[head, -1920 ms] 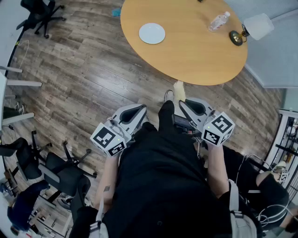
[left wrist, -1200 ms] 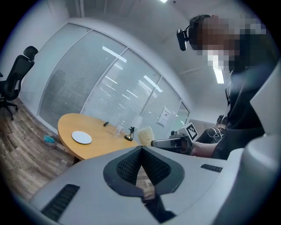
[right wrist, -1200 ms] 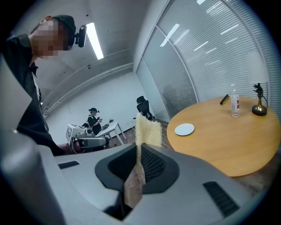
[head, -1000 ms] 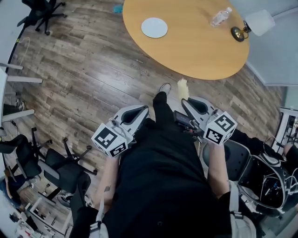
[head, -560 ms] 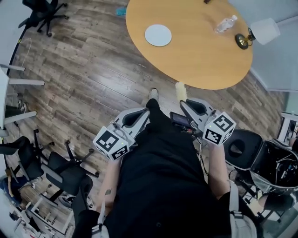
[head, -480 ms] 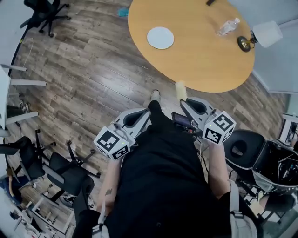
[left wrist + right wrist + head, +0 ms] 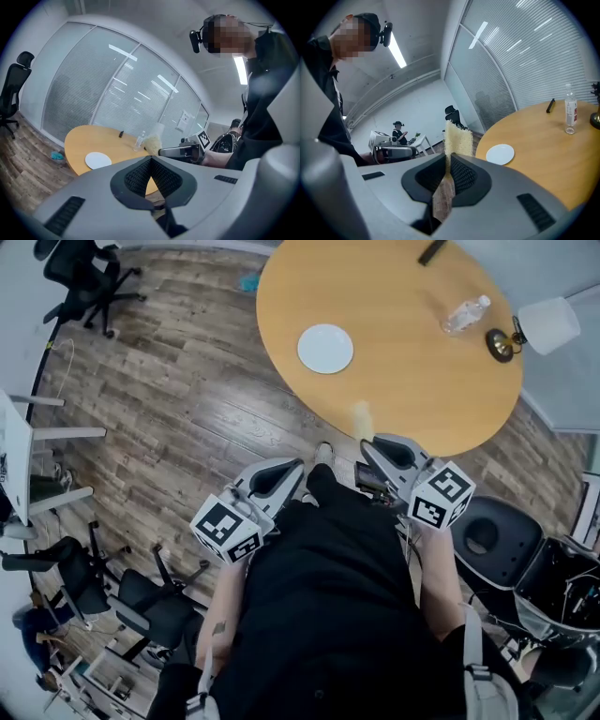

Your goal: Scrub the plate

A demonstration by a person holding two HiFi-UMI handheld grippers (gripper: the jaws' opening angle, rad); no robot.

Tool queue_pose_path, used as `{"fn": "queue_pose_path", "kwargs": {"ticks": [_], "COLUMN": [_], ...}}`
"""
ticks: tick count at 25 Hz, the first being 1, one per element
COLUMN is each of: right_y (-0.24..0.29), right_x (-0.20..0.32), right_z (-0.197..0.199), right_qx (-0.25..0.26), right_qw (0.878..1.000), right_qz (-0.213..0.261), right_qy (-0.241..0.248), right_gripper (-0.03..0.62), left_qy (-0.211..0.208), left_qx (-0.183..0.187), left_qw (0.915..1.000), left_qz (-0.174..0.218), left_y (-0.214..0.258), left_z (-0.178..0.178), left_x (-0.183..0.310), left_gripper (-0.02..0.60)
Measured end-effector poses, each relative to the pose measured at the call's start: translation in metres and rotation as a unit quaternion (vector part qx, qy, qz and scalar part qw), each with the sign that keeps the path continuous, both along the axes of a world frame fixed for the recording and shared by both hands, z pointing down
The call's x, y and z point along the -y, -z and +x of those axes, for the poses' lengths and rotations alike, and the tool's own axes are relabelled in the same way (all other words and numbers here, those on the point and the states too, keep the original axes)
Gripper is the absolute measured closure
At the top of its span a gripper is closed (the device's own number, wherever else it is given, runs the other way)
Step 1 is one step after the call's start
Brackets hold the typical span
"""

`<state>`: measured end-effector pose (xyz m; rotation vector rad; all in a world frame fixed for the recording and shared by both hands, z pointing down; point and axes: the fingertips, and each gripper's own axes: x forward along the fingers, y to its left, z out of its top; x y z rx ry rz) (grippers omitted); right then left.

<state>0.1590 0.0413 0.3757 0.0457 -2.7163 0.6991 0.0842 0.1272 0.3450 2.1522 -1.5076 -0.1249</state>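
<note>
This looks like an office meeting room. 1 large round wooden table (image 7: 403, 352) stands on wood-plank flooring (image 7: 178, 399), with at least 3 black swivel chairs (image 7: 80, 273) pushed off to the sides. Tall glass partitions with slatted blinds (image 7: 108, 93) wall the space. In the open area beyond are white desks (image 7: 415, 140) and a person (image 7: 399, 132) beside them, too small to make out further, under a ceiling strip light (image 7: 397, 51).

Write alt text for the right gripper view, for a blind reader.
The right gripper is shut on a pale yellow sponge sticking up past its jaws. Beyond, a white plate lies on a round wooden table, a water bottle farther back.
</note>
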Motion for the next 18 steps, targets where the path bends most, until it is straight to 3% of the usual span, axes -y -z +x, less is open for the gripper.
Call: {"fn": "queue_pose_path", "kwargs": {"ticks": [9,18], "right_y": [-0.012,-0.016], "right_x": [0.031,0.034], "right_z": [-0.017,-0.05], "right_qx": [-0.005,-0.021], "right_qw": [1.0,0.998], "right_qz": [-0.017,-0.027], "right_qy": [-0.001,-0.06], "right_gripper": [0.556,0.556], "left_qy": [-0.02,-0.098], "left_qx": [-0.012,-0.023], "left_qw": [0.9997,0.9948], "left_qz": [-0.003,-0.017], "left_y": [-0.002,-0.007], "left_z": [-0.006,-0.041], "left_x": [0.042,0.061], "left_gripper": [0.571,0.571]}}
